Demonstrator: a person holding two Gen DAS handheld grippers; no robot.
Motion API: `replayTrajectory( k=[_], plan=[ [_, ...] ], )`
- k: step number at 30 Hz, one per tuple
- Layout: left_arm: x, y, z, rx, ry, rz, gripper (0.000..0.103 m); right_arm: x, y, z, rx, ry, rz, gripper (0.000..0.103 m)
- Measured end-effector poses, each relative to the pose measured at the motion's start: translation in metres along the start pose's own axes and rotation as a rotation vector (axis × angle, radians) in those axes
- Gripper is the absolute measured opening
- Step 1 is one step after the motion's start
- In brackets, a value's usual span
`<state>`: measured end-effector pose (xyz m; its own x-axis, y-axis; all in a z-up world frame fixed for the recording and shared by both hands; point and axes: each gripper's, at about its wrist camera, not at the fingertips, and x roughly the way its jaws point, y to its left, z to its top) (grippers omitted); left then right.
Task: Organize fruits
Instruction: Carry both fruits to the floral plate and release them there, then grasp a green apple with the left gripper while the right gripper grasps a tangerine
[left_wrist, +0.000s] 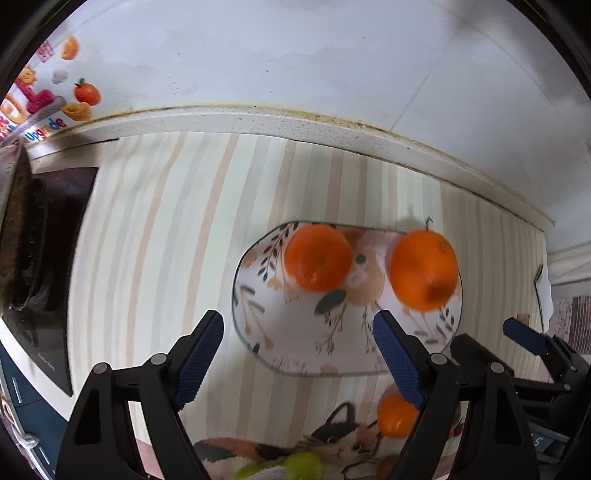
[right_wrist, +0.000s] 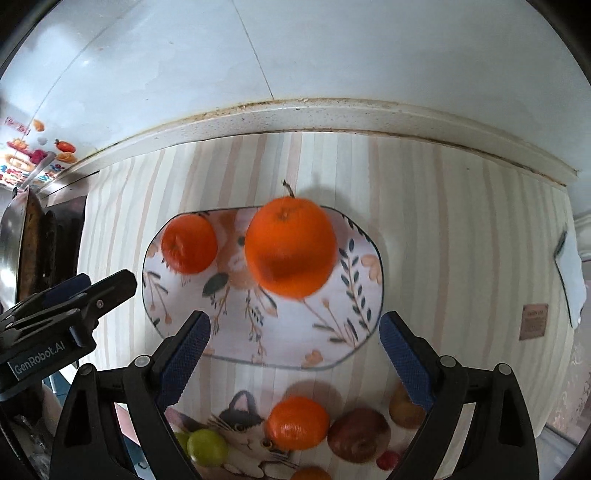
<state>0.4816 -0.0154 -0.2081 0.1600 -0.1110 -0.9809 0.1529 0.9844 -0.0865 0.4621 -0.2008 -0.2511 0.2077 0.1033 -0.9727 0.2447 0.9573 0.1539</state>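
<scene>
I held both claws pointed steeply down over the floral plate (right_wrist: 258, 343), my left gripper (left_wrist: 299, 354) and my right gripper (right_wrist: 295, 350) side by side, each with its jaws spread wide and nothing between the blue pads (right_wrist: 186, 358). On the plate lay two oranges: a smaller orange (right_wrist: 189, 244) at its far left, and a larger orange (right_wrist: 291, 246) with a short stem near its far middle, both beyond my fingertips and untouched. The plate sat on a striped mat (right_wrist: 443, 240), with bare mat open to either side of it. Behind the plate ran the pale counter edge (right_wrist: 332, 118) against the wall, and left of the plate stood a dark stove (left_wrist: 48, 258). Nearer me than the plate lay a cat-print plate (right_wrist: 240, 417) carrying another orange (right_wrist: 298, 422), a green fruit (right_wrist: 207, 447) and reddish apples (right_wrist: 359, 434), partly hidden by my right claw's fingers.
</scene>
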Motion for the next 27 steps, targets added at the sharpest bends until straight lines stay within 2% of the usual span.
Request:
replayTrajectory(
  k=[13, 27],
  plan=[
    [-0.059, 0.0, -0.069, 0.03, -0.114, -0.001, 0.083, -0.066, 0.014, -0.074, -0.017, -0.139, 0.008, 0.095],
    [-0.096, 0.005, -0.114, 0.017, -0.18, -0.016, 0.083, -0.105, 0.025, -0.115, -0.022, -0.216, 0.048, 0.095]
  ],
)
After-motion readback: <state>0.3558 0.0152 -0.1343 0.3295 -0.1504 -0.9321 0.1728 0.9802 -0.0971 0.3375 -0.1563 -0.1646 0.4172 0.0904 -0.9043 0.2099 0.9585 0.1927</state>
